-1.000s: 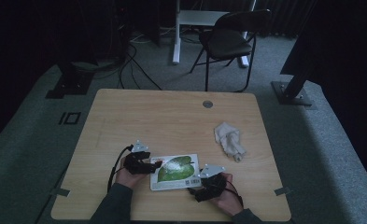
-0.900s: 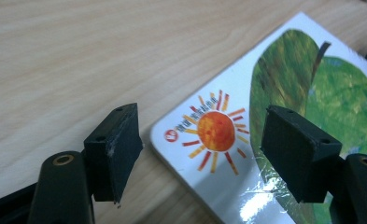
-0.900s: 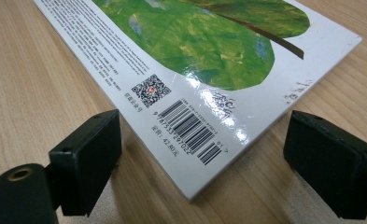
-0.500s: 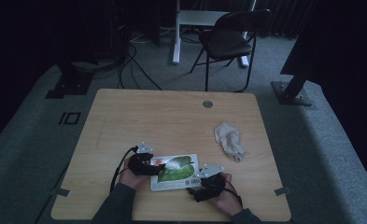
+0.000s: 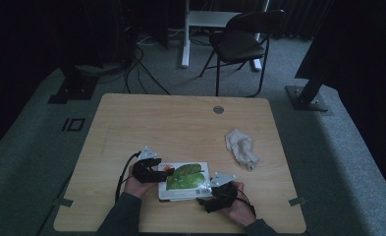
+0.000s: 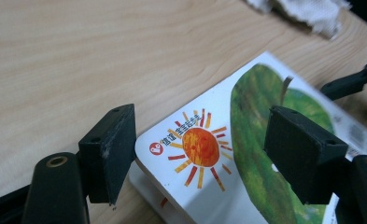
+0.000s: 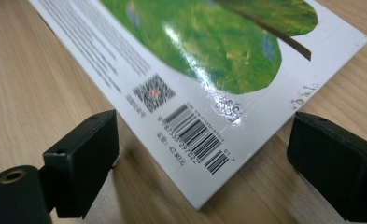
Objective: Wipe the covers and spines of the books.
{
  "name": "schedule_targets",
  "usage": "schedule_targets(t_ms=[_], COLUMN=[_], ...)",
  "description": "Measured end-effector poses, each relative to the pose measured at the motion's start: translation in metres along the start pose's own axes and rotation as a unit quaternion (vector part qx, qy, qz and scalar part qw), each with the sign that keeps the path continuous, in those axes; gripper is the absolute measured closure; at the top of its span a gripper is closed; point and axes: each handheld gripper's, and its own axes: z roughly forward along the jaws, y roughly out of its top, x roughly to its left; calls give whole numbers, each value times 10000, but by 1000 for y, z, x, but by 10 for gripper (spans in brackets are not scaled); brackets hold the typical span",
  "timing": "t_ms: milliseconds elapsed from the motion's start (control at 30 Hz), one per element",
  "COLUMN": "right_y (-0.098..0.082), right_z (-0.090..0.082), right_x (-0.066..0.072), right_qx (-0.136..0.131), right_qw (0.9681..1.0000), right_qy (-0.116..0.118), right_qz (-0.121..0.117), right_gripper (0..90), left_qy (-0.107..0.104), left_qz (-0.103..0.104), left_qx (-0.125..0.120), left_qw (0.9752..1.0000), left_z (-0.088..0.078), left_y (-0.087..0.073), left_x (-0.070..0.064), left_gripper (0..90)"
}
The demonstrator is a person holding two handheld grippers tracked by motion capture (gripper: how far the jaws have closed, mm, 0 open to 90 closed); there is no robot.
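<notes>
Book (image 7: 195, 60): barcode, QR, "42.80" price

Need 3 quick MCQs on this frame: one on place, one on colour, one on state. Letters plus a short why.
1. Where does the crumpled white cloth lie?
A. on the book
B. on the table, to the right of the book and farther from the person
C. on the chair

2. What colour is the large leaf on the book?
A. green
B. blue
C. red

3. How stands the left gripper?
A. shut on the cloth
B. open, jaws either side of the book's corner
C. shut, empty

Key: 1 B, bare wood lies between cloth and book. 2 A, green in every view. 3 B, gaps show beside both pads.
</notes>
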Motion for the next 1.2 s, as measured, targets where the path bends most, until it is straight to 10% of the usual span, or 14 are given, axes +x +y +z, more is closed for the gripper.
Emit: schedule_targets(t_ms=[500,667,933,1200], right_y=[7,6,6,5], right_z=[-8,-13,-10,-10], right_x=[10,6,9,-5], right_qx=[-459,-635,-618,-528], right_qw=[9977,9979,9976,9982], right_qy=[-307,-86,-222,60], right_qz=[-403,-127,-217,283], right_gripper=[206,264,246,116], left_qy=[-204,-427,-516,-612], left_qz=[209,1,232,389], left_qx=[-385,-288,17,121], left_qw=[9988,9987,9984,9973], left_z=[-12,-9,-5,-7], left_y=[26,19,22,42], left_x=[-15,-13,-20,-18], left_gripper=[280,278,399,489])
